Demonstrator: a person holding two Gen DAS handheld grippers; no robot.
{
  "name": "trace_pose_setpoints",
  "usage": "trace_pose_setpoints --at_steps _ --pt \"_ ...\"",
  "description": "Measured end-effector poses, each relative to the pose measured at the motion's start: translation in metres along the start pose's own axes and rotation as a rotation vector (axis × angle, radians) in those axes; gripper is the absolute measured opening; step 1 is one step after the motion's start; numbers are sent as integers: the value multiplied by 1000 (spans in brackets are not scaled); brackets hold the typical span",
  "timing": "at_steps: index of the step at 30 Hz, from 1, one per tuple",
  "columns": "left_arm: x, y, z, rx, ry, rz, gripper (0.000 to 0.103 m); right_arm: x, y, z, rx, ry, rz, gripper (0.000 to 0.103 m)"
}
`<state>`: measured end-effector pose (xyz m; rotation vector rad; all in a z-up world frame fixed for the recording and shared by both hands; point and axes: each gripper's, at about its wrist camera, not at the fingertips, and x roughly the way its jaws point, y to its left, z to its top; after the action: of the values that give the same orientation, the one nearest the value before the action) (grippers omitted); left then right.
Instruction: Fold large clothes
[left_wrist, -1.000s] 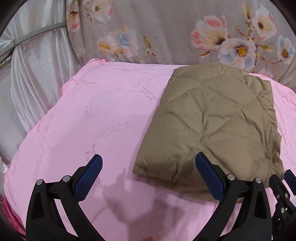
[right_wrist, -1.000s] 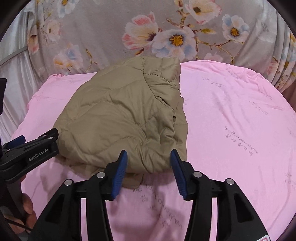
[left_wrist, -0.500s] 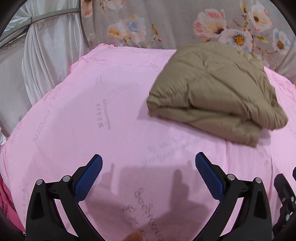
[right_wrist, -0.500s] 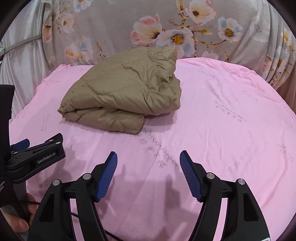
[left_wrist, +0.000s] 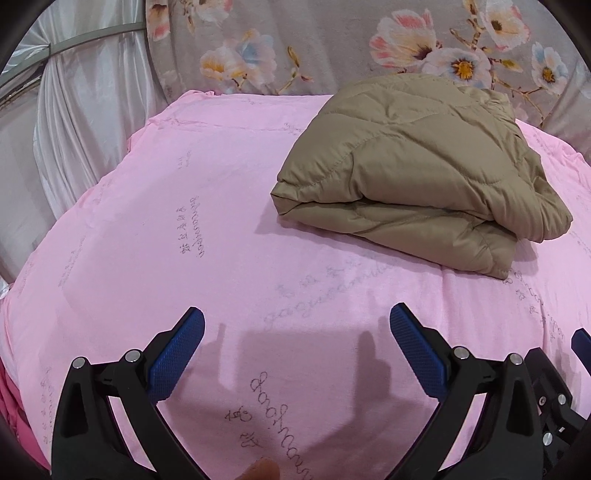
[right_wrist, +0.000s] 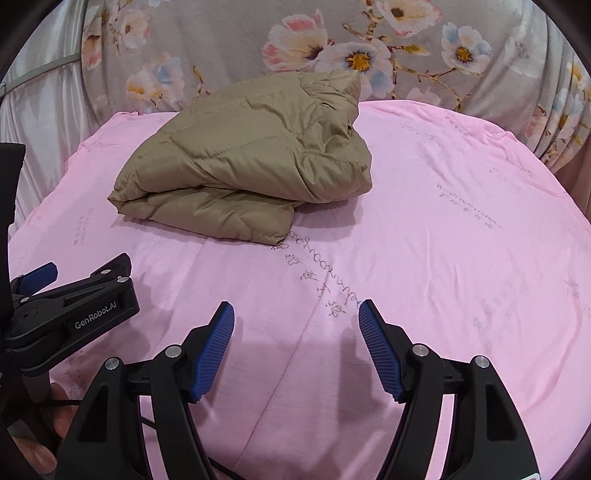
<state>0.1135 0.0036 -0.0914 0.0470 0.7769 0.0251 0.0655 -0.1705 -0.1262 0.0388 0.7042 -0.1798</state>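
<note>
A khaki quilted down jacket (left_wrist: 417, 166) lies folded in a thick bundle on the pink sheet (left_wrist: 184, 221), toward the far side. It also shows in the right wrist view (right_wrist: 251, 166). My left gripper (left_wrist: 297, 332) is open and empty, low over the sheet, well short of the jacket. My right gripper (right_wrist: 295, 325) is open and empty, also back from the jacket. The left gripper's body (right_wrist: 70, 314) shows at the left edge of the right wrist view.
A grey floral curtain (right_wrist: 332, 48) hangs behind the bed. White satin drapes (left_wrist: 74, 110) and a metal rail stand at the left. The sheet's far edge drops off behind the jacket.
Both grippers have drawn back and down from the jacket's near edge. The right gripper's jaws have opened wider. The jacket stays folded on the sheet.
</note>
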Motion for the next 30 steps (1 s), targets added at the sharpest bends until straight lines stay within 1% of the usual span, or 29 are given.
trace_pose_setpoints --at_steps 12,24,30 --pt "0 0 -1 2 5 -12 98 -5 10 0 -42 -24 -40 68" --pt "-2 -4 -1 23 3 14 98 -5 10 -1 -30 -22 -49 68" --pt "-3 -3 -2 31 8 8 98 -4 9 0 -25 -23 -50 68"
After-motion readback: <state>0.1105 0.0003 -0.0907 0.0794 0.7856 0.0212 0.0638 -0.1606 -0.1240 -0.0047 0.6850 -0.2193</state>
